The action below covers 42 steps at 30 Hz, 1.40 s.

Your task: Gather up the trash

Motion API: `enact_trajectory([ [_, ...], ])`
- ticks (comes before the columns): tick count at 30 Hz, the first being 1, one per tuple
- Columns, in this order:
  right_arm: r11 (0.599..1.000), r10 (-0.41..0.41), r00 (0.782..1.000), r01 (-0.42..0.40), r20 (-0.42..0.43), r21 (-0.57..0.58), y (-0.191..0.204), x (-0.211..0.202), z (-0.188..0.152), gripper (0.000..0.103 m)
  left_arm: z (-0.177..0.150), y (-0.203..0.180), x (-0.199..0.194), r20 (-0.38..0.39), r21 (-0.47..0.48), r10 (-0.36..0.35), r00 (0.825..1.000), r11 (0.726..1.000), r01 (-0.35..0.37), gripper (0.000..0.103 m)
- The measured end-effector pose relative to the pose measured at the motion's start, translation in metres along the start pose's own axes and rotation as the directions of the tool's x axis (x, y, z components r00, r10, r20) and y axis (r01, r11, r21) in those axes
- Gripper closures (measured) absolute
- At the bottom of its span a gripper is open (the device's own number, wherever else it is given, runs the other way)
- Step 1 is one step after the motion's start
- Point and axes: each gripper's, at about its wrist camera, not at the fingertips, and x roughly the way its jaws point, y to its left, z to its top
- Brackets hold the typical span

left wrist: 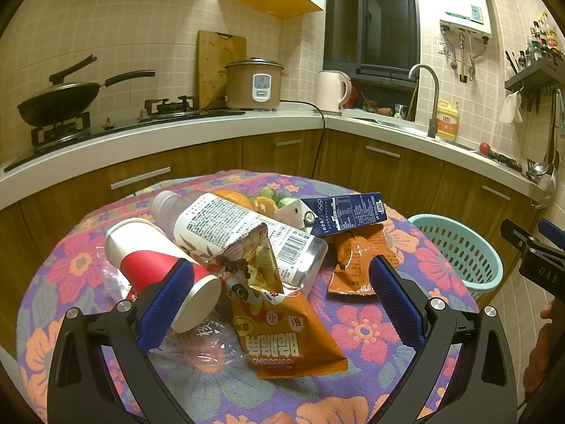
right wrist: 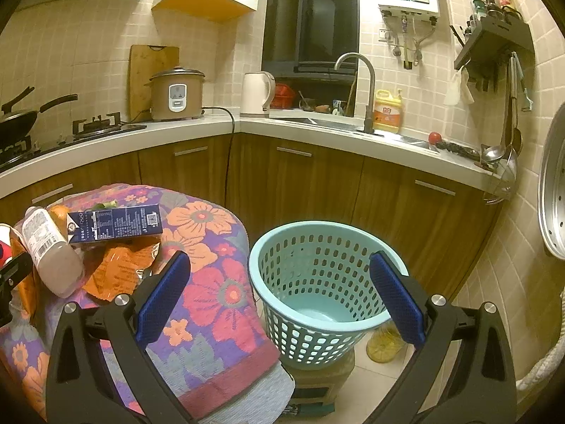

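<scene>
- The left tongs (left wrist: 282,289) hung apart above the crumpled orange snack wrapper (left wrist: 282,332) on the flower-clothed table (left wrist: 370,328); pinching its raised fold would serve best.
- The right tongs (right wrist: 279,293) stood apart, empty, before the pale-blue perforated basket (right wrist: 317,282) beside the table.

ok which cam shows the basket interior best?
Right wrist: the teal basket sits centred between the open right tool, showing its rim and bare bottom. Left wrist catches only its upper part past the table edge.

A home kitchen: gas stove (left wrist: 166,106), rice cooker (left wrist: 254,84), sink faucet (right wrist: 356,84), tiled walls, wooden cabinets.
</scene>
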Motion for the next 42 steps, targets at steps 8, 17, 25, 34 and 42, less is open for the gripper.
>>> enact_trajectory([
  [8,1.000,0.001,1.000,-0.001,-0.003,0.001,-0.0006,0.0005,0.0002,0.006,0.0000,0.0000,0.0000,-0.001,0.000,0.000,1.000,1.000,0.000,0.007],
  [17,1.000,0.004,1.000,-0.004,-0.022,-0.004,-0.0001,0.0036,-0.0046,0.006,0.0016,0.0002,-0.0010,0.001,0.000,-0.001,1.000,1.000,0.001,0.007],
  [25,1.000,-0.004,1.000,0.003,-0.025,-0.010,-0.0009,0.0047,-0.0083,0.006,-0.0007,-0.0017,-0.0006,0.001,0.001,-0.002,1.000,1.000,0.002,0.007],
  [34,1.000,-0.012,1.000,0.012,-0.017,-0.002,-0.0040,0.0029,-0.0056,0.007,0.0001,-0.0007,-0.0007,0.002,0.001,-0.002,1.000,1.000,0.002,0.007],
  [42,1.000,-0.015,1.000,0.015,-0.016,-0.009,-0.0024,0.0027,-0.0051,0.007,-0.0006,-0.0012,-0.0002,0.005,0.002,-0.002,1.000,1.000,0.002,0.007],
])
